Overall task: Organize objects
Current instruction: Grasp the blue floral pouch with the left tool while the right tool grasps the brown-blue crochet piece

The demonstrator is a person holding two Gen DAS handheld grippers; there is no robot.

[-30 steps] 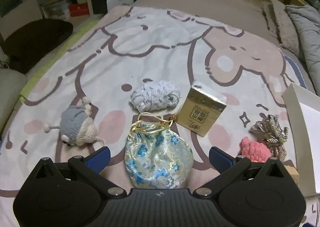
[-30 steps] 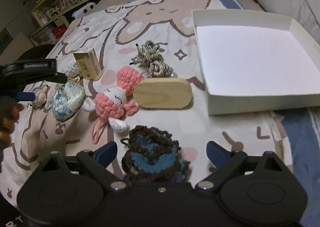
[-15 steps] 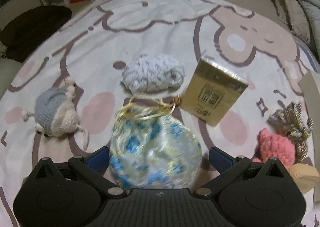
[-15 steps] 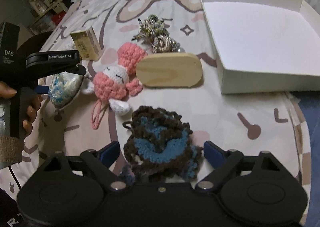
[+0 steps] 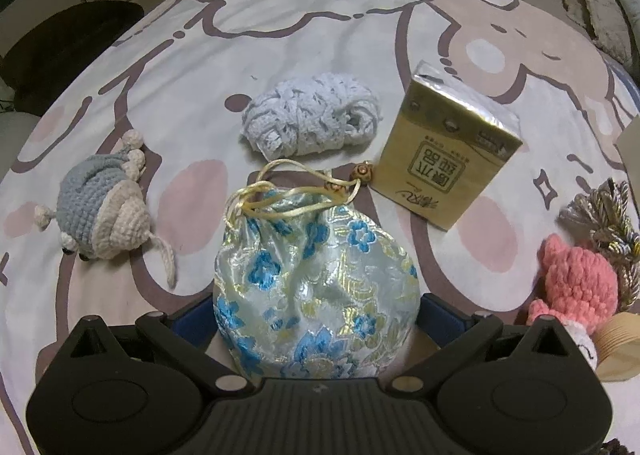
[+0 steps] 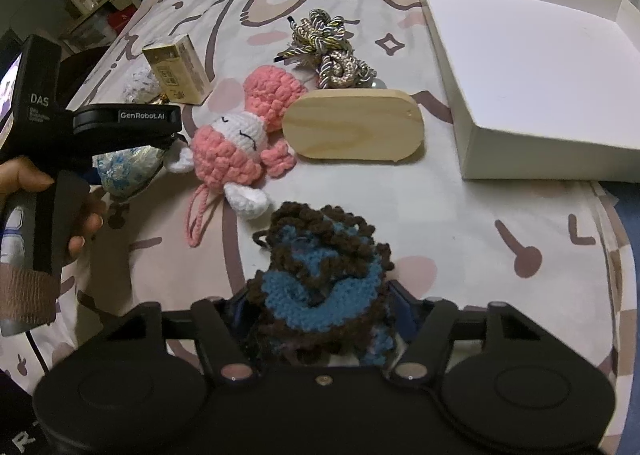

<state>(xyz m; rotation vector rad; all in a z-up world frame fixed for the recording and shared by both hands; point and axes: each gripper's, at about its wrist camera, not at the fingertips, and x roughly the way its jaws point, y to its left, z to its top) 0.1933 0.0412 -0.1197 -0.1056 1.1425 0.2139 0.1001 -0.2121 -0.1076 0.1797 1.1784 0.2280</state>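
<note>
White cardboard box point(image 6: 532, 55) is sitting bare (nothing sorted yet). Right tool point(image 6: 320, 307) has just been closing onto the brown-and-blue knit point(image 6: 320, 275); left tool point(image 5: 316, 315) is straddling the brocade pouch point(image 5: 316, 287), grip uncertain.

Brocade pouch point(image 5: 316, 291) and crocheted brown-blue piece point(image 6: 320, 287) lie on bedspread.

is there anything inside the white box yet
No, in the right wrist view the white box shows only its bare white floor, and every toy and pouch lies outside it on the blanket.
</note>
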